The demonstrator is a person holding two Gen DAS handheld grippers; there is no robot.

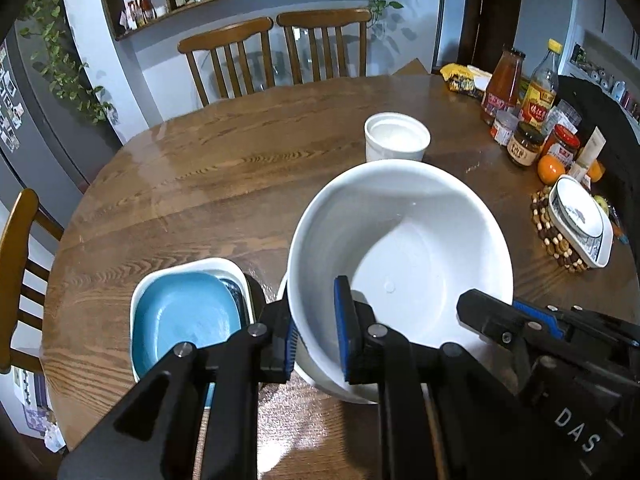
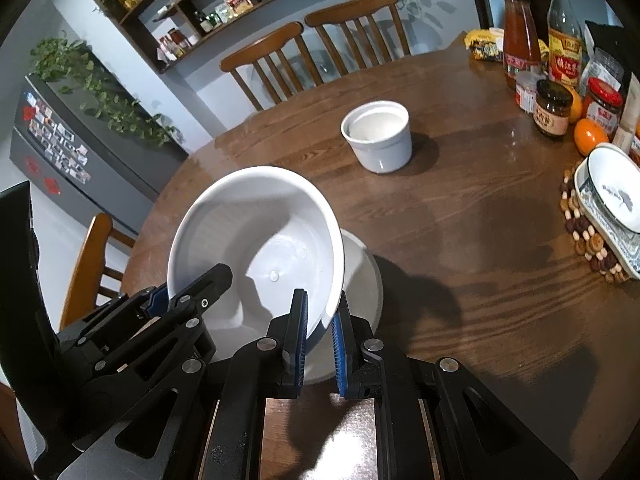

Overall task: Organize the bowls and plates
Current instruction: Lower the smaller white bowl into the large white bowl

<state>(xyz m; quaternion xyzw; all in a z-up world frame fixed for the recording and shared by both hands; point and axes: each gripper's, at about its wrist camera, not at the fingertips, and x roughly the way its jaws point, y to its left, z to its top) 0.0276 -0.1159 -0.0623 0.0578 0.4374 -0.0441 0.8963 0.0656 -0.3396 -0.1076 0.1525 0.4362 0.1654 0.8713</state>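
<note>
A large white bowl [image 1: 404,248] is held tilted above the wooden table [image 1: 192,184]. My left gripper [image 1: 316,332] is shut on its left rim. My right gripper [image 2: 320,324] is shut on its right rim, and the bowl [image 2: 256,232] fills the middle of the right wrist view. A second white bowl [image 2: 360,276] sits right under it. A blue plate [image 1: 184,316] lies in a white square dish [image 1: 140,284] at the left. A small white cup [image 1: 396,138] stands further back, and it also shows in the right wrist view [image 2: 378,136].
Bottles and jars [image 1: 520,108] and an orange [image 1: 550,168] crowd the table's right side. A patterned dish [image 1: 580,220] rests on a beaded trivet [image 1: 552,232]. Two wooden chairs [image 1: 280,56] stand behind the table, another [image 1: 20,264] at the left.
</note>
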